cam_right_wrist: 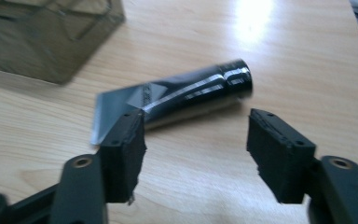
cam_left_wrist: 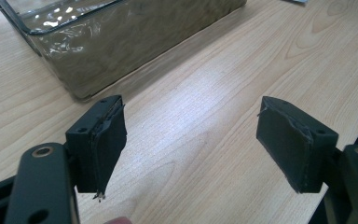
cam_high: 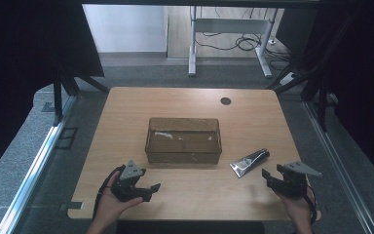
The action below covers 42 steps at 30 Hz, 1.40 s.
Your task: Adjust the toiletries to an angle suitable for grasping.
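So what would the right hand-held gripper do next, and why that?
Probably ease forward and down so its jaws straddle the dark tube, then close. The right hand-held gripper is open with the tube lying flat on the table just ahead of it, not yet between the jaws. The clear bin beside it seems a likely destination. The left hand-held gripper is open over bare wood.

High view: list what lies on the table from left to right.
left gripper → clear brownish bin → dark squeeze tube → right gripper
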Motion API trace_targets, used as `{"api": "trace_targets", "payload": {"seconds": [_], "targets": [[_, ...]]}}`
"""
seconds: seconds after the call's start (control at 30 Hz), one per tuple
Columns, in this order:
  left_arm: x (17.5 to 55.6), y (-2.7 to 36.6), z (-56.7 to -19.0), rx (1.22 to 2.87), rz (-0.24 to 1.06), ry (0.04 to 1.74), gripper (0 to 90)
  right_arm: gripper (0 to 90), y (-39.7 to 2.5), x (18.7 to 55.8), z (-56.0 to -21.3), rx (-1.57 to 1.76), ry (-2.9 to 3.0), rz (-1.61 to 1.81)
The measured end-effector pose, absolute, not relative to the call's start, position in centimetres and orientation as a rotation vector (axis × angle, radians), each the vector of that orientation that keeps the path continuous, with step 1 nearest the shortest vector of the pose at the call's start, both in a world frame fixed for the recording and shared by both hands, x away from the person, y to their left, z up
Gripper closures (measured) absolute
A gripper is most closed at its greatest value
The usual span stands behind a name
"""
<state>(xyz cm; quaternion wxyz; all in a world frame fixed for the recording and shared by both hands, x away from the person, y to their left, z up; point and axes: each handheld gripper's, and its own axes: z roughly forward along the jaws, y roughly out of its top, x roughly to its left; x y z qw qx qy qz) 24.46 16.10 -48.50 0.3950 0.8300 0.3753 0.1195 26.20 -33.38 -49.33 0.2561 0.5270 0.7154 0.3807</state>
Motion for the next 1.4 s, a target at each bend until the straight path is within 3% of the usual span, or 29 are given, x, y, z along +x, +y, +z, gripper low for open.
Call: {"api": "trace_targets", "payload": {"seconds": [0.17,0.77,1.4], "targets": [[24.8,16.5,-48.7,2.091,0.313,0.966,24.5,42.8,-33.1,26.1,-49.2,1.386,1.966,1.039],[25.0,16.8,-49.1,2.065,0.317,0.991,24.5,46.3,-32.8,26.8,-48.8,1.363,2.008,1.081],[24.6,17.5,-48.5,2.069,0.344,1.001,24.5,64.7,-27.7,31.2,-45.7,1.198,2.151,1.128]]}}
